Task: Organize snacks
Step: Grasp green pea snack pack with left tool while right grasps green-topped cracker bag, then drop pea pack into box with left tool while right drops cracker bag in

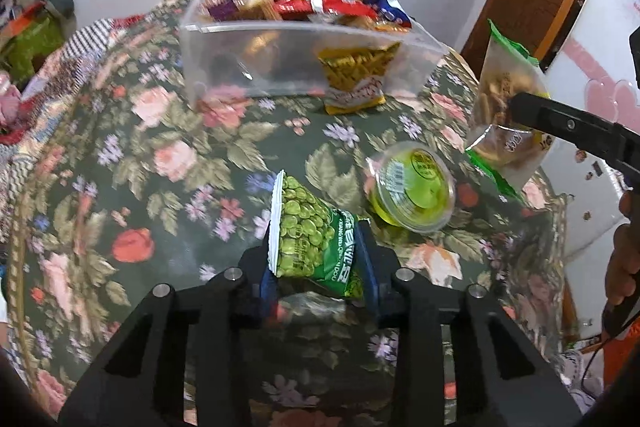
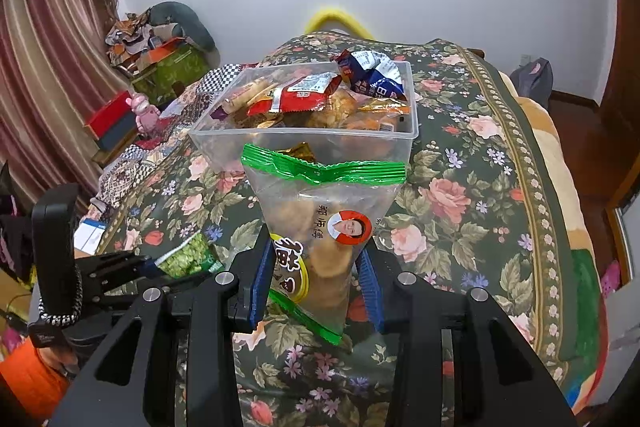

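My left gripper (image 1: 318,259) is shut on a green pack of peas (image 1: 308,231), which stands up between its blue pads over the floral cloth; the same pea pack (image 2: 188,259) shows at the lower left of the right wrist view. My right gripper (image 2: 316,279) is shut on a clear biscuit bag with green seams (image 2: 324,227), held upright in front of the clear plastic bin (image 2: 404,137). In the left wrist view that biscuit bag (image 1: 504,99) hangs at the right, past the bin (image 1: 224,67), which holds several snack packs.
A round green-lidded cup (image 1: 416,187) lies tilted on the floral tablecloth (image 1: 160,155) to the right of the pea pack. A yellow snack pack (image 1: 352,83) leans at the bin's near wall. A person's hand (image 1: 624,259) is at the right edge. Clutter and a curtain (image 2: 48,67) lie to the left.
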The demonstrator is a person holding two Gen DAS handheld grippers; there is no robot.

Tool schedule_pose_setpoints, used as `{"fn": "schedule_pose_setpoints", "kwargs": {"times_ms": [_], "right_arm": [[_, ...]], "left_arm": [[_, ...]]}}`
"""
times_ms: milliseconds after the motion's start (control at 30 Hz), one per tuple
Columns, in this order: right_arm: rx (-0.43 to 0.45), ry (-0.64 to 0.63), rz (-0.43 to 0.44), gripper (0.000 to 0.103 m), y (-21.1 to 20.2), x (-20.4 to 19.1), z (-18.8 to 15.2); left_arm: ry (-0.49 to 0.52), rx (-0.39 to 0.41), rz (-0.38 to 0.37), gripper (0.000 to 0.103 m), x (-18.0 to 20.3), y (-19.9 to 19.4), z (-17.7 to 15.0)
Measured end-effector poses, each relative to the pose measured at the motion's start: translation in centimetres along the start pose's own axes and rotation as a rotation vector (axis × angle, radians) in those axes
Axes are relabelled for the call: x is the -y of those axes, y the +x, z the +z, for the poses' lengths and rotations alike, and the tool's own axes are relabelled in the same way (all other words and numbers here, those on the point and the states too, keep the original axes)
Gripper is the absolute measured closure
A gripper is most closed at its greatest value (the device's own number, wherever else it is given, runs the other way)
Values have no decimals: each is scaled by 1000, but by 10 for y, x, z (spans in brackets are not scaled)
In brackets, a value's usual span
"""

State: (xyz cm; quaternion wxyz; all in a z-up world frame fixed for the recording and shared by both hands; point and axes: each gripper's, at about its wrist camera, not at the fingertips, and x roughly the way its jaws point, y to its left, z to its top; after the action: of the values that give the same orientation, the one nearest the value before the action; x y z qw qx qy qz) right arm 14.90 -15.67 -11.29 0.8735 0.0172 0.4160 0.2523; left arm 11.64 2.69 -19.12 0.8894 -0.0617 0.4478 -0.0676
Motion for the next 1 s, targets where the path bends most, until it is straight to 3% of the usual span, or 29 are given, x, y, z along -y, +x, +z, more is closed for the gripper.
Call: {"fn": "schedule_pose_setpoints", "kwargs": {"times_ms": [267,633,1000], "right_arm": [[23,-11,3,67,2,-2,11],[85,-12,-2,67,4,2,45],[110,-47,1,67,30,-6,79]], "left_arm": [[5,62,24,69,-9,-17,20],[7,171,10,69,-11,-33,81],[-12,190,30,69,-22,-6,129]]}}
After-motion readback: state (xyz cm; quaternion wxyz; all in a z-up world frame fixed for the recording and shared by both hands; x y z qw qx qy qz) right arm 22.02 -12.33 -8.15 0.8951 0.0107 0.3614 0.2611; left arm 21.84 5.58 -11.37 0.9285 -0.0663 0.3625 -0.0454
